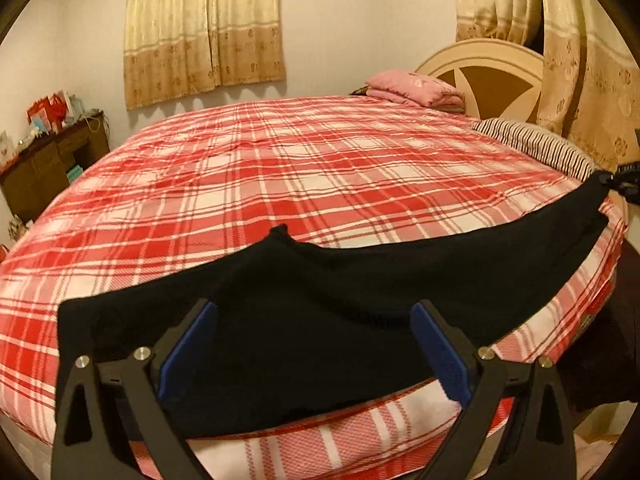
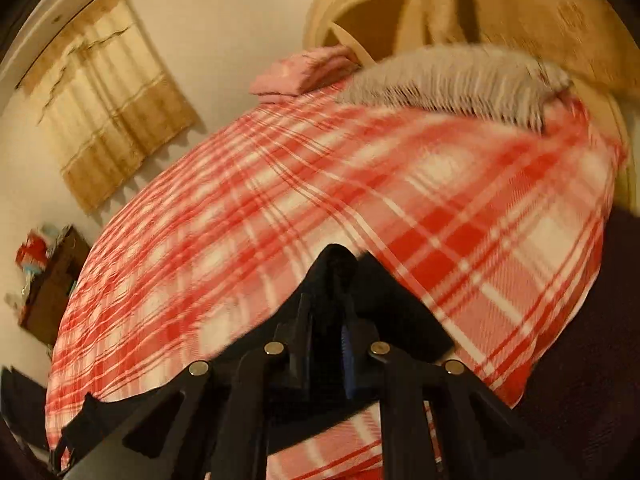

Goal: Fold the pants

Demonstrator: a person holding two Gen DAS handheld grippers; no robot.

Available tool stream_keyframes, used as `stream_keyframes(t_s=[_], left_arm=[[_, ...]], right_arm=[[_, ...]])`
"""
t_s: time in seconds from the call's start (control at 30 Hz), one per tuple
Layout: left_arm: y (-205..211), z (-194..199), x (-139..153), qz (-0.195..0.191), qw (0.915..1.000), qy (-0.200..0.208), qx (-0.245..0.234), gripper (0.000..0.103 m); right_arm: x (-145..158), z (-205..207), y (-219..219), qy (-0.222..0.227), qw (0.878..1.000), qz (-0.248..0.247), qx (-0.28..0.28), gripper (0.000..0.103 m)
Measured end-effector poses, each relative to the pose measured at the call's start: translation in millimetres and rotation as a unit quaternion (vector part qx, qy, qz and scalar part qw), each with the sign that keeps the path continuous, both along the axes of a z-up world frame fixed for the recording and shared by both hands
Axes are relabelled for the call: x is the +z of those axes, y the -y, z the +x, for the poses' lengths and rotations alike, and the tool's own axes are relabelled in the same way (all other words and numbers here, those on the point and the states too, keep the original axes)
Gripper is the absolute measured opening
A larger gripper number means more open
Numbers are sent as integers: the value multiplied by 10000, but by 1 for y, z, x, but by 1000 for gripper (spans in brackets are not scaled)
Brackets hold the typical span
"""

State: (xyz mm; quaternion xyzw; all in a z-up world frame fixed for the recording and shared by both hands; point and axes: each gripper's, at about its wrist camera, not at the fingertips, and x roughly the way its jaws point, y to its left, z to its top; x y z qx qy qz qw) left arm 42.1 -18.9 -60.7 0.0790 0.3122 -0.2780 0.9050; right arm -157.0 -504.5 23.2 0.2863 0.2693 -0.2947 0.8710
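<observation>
Black pants (image 1: 320, 312) are lying across a plaid bed (image 1: 280, 168); the left gripper (image 1: 312, 344) is hovering spread, the right gripper (image 2: 332, 300) pinching the pants.

Left gripper (image 1: 314, 344) wide open, right gripper (image 2: 334, 316) pinched tight.
The left's blue pads (image 1: 438, 350) sit well apart, angled forward and down; the right's jaws press together, clamping black pants (image 2: 400, 304).

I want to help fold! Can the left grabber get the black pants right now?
Probably yes. The left gripper is open, with the black pants lying right between its fingers on the plaid bed, and nothing blocks the way.
</observation>
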Motion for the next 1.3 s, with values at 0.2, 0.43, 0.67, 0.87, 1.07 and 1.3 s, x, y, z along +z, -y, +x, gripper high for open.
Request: stream_keyframes(t_s=[0.2,0.43,0.67,0.87,1.07,1.3], left_arm=[[-3,-4,-1,-121,9999,-72,-22,100],[-11,-6,9,-280,9996,-1,65,100],[-10,1,-5,-351,9991,-254,-10,100],[-3,2,-5,-327,9990,-289,-53,100],[7,1,-6,-242,9992,-324,-53,100],[12,-14,0,-8,9998,-12,-180,100]], right_arm=[[52,60,-24,220,9966,-10,798,12],[130,78,-67,1799,9636,145,1973,11],[20,16,4,536,9860,510,1496,18],[-62,-70,73,-1057,9908,96,-839,22],[-40,-70,35,123,9991,173,-369,22],[-61,-27,9,186,9962,841,122,24]])
